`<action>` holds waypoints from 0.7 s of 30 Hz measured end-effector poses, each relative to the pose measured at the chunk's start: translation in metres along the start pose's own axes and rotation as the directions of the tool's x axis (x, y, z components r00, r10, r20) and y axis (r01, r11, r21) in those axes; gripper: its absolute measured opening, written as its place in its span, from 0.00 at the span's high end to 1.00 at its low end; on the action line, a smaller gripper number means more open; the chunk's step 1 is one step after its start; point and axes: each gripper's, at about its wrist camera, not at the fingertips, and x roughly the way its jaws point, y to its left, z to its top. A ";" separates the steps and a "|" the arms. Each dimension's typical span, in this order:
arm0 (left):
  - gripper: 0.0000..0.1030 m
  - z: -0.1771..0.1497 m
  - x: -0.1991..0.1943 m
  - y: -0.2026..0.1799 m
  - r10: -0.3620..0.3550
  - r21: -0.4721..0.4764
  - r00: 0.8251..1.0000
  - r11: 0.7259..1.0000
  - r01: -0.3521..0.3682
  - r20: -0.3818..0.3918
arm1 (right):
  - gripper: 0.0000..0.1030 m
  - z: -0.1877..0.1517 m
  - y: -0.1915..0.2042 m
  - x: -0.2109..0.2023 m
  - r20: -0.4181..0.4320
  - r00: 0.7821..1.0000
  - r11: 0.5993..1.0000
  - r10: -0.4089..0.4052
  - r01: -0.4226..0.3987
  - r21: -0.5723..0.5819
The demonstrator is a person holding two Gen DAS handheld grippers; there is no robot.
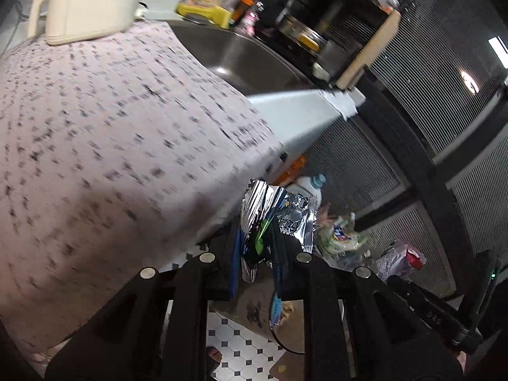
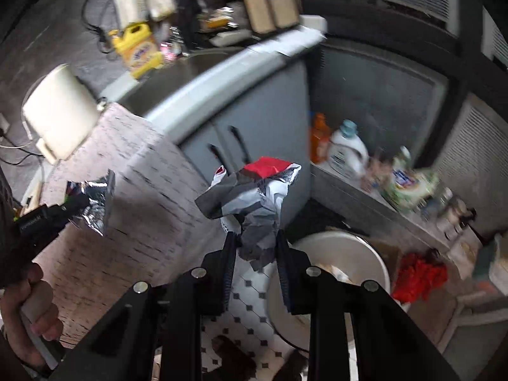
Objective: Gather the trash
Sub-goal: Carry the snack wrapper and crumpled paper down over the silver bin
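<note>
So the biggest thing filling the left wrist view is the desk (image 1: pixel 104 133) with its pinkish speckled covering, and a cream jug (image 1: pixel 89 3) is sitting on it near the sink (image 1: pixel 241 57). Next size down, a white bin (image 2: pixel 346 254) is standing on the tiled floor (image 2: pixel 250 311) right below the right gripper, with a heap of red stuff (image 2: pixel 419 276) beside it. Pretty sure the bin is where both pieces of trash are headed.

The right gripper (image 2: pixel 255 250) is squeezing a crumpled grey, white and red wrapper (image 2: pixel 254 203), jaws narrow and pinching only its lower end, so most of it is flopping above the fingers. The left gripper (image 1: pixel 266 247) is clamping a silver foil snack bag (image 1: pixel 279 209), also narrow, also gripping just one end. In the right view that foil bag is hanging out beside the desk edge, with the person's hand (image 2: pixel 28 311) wrapping the handle.

What could go wrong: everything is looking blurry, so both hands are probably swinging fast, and slippery foil held by a corner could slide out and land on the floor. The left bag is also passing close to the desk edge and might snag there. And the bin opening is sitting partly under the right gripper, so releasing too early could be dropping stuff onto the rim or the tiles.
</note>
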 end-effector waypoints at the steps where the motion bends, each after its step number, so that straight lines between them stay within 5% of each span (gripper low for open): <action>1: 0.83 -0.005 0.003 -0.005 -0.005 0.004 1.000 1.000 0.005 -0.009 | 0.76 -0.005 -0.009 0.000 -0.010 1.000 1.000 -0.011 0.011 0.009; 4: 0.83 -0.022 0.016 -0.025 -0.018 0.024 0.999 1.000 0.019 -0.042 | 0.72 -0.021 -0.036 0.002 -0.043 0.999 0.999 -0.027 0.028 0.033; 7: 0.83 -0.036 0.026 -0.043 -0.028 0.044 0.997 0.999 0.031 -0.070 | 0.52 -0.035 -0.059 0.002 -0.056 0.997 0.996 -0.056 0.059 0.063; 11: 0.83 -0.057 0.043 -0.068 -0.043 0.076 0.993 0.996 0.052 -0.112 | 0.41 -0.047 -0.087 -0.004 -0.067 0.994 0.990 -0.083 0.090 0.107; 21: 0.83 -0.101 0.083 -0.124 -0.090 0.125 0.972 0.985 0.119 -0.215 | 0.39 -0.068 -0.127 -0.056 -0.009 0.992 0.982 -0.122 0.122 0.144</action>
